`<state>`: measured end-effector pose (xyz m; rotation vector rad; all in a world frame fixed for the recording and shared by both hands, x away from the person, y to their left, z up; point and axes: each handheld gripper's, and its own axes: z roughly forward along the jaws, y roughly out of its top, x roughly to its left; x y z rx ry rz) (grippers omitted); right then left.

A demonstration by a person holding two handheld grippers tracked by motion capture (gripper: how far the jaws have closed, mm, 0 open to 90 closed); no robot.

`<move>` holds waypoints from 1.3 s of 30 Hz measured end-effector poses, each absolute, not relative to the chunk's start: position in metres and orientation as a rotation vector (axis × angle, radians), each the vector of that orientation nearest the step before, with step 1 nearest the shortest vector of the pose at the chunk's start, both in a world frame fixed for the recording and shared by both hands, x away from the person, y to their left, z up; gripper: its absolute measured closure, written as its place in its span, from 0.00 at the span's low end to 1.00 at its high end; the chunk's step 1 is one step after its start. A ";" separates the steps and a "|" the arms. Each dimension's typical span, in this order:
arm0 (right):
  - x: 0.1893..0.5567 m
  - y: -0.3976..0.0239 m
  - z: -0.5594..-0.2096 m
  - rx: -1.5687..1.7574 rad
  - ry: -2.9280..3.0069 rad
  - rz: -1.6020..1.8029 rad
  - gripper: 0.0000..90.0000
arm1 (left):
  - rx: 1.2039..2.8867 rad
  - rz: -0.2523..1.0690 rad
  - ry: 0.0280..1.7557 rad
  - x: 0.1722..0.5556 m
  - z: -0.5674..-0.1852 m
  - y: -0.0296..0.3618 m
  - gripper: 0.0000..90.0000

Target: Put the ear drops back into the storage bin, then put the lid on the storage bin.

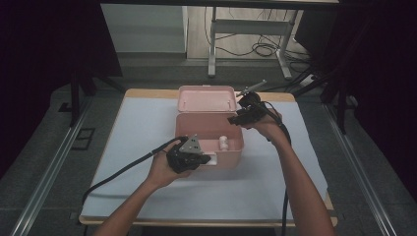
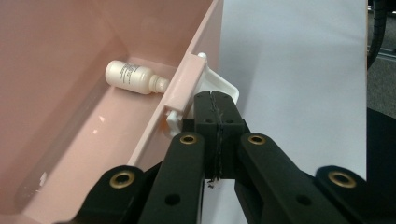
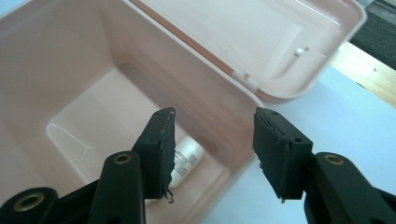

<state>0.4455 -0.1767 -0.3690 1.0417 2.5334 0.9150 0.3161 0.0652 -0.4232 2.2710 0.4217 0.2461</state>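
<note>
Below right hand-held gripper (image 3: 212, 140): bottle (image 3: 187, 161)

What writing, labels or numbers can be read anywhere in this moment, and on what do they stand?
No text can be read.
Small white bottle in the pink box: it carries rows of fine print, too small and blurred to read in either gripper view.
Box, open lid, grippers and table sheet: no writing seen.

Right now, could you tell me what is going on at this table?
A person works with two grippers at an open pink box on a white-covered table. The left gripper is shut at the box's white front latch. The right gripper, jaws open and holding nothing, hovers above the box, where a small white bottle lies inside.
</note>
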 end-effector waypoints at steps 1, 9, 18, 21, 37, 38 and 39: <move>0.445 -0.181 -0.368 1.060 2.527 0.922 0.54 | 2.273 0.247 0.420 0.316 -0.423 0.065 1.00; 0.447 -0.193 -0.370 1.088 2.493 0.922 0.51 | 2.274 0.246 0.419 0.316 -0.423 0.065 1.00; 0.449 -0.197 -0.371 1.105 2.469 0.911 0.49 | 2.272 0.244 0.420 0.316 -0.423 0.065 1.00; 0.452 -0.199 -0.371 1.117 2.466 0.909 0.49 | 2.273 0.244 0.419 0.317 -0.423 0.065 1.00; 0.470 -0.194 -0.369 1.207 2.402 0.903 0.53 | 2.274 0.242 0.413 0.317 -0.423 0.066 1.00; 0.471 -0.194 -0.369 1.210 2.401 0.899 0.53 | 2.280 0.244 0.408 0.317 -0.423 0.066 1.00; 0.472 -0.193 -0.369 1.217 2.401 0.895 0.53 | 2.282 0.245 0.408 0.317 -0.423 0.066 1.00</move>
